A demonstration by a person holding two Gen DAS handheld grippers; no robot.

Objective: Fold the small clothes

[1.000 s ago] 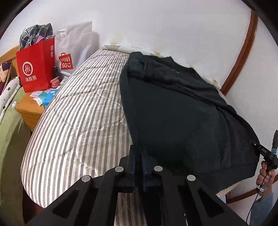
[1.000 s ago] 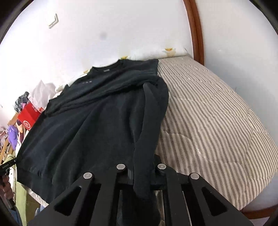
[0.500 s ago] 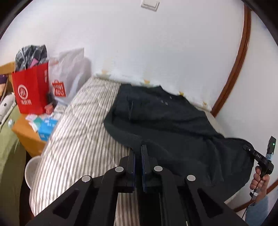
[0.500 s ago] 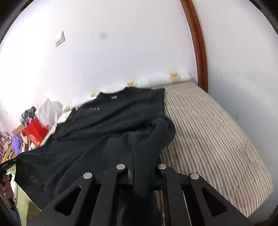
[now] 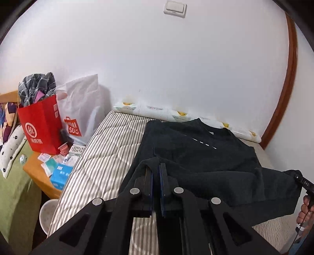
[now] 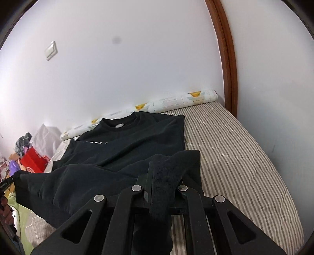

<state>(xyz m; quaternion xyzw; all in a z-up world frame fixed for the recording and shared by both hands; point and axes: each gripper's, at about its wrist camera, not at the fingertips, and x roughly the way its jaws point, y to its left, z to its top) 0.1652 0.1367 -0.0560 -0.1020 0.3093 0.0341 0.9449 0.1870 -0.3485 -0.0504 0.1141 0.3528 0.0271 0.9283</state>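
In the left wrist view, the far left of the frame holds a wooden nightstand carrying a red paper bag, a white shopping bag and small packets. Right of it, a striped mattress runs from the lower centre up to the white wall, where a light switch sits at the top centre. The black sweatshirt lies across the centre and right of the mattress, collar toward the wall. Its near edge is lifted off the mattress.

At the lower centre of this view, the left hand-held gripper is clenched on one corner of that lifted edge; dark fabric wraps the fingertips. At the right edge of the frame, the other lifted corner is stretched out to the right hand-held gripper, with a person's hand below it.

In the right wrist view, the left hand-held gripper appears at the far left edge, pulling a corner of the sweatshirt taut. The garment fills the centre-left, collar near a rolled patterned sheet along the wall. At the lower centre, the right hand-held gripper is clenched on a thick fold of ribbed fabric, which hangs down between its fingers. The bare striped mattress occupies the right side, ending at a brown wooden frame.
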